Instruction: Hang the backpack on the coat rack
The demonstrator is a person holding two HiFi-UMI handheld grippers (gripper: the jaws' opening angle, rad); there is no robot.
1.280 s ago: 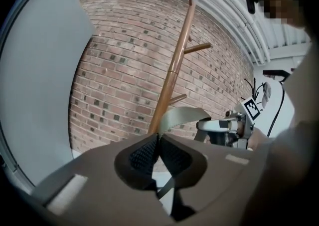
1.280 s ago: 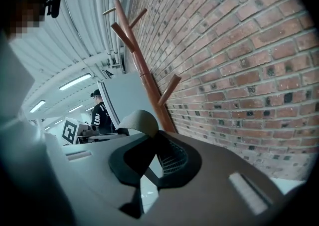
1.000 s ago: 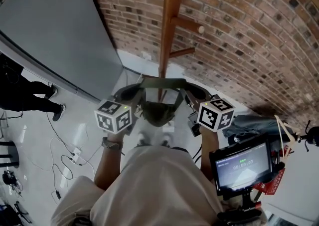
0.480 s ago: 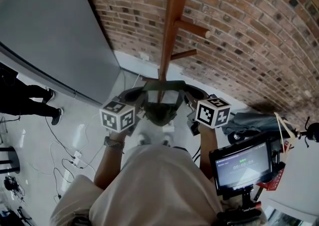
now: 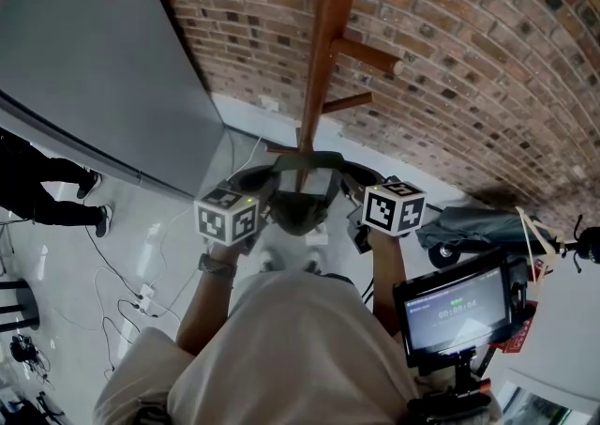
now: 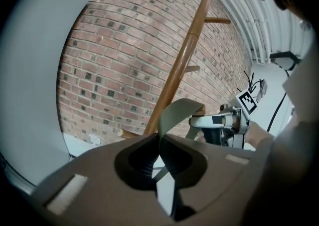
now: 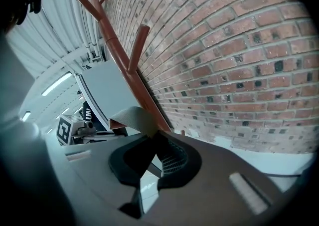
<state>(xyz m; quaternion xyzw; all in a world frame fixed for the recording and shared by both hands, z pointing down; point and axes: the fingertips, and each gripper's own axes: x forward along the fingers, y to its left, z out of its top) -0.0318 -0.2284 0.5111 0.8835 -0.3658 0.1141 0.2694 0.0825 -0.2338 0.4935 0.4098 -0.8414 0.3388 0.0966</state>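
The left gripper (image 6: pixel 159 141) and right gripper (image 7: pixel 153 142) each pinch the strap (image 5: pixel 305 159) of the backpack (image 5: pixel 300 213), held close in front of the coat rack (image 5: pixel 328 48) — lifted, yet no peg (image 5: pixel 367 55) carries it.

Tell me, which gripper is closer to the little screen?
Right. The right gripper, shut on the backpack strap, sits just up-left of the screen. The left gripper, also on the strap, is farther left, beyond the backpack.
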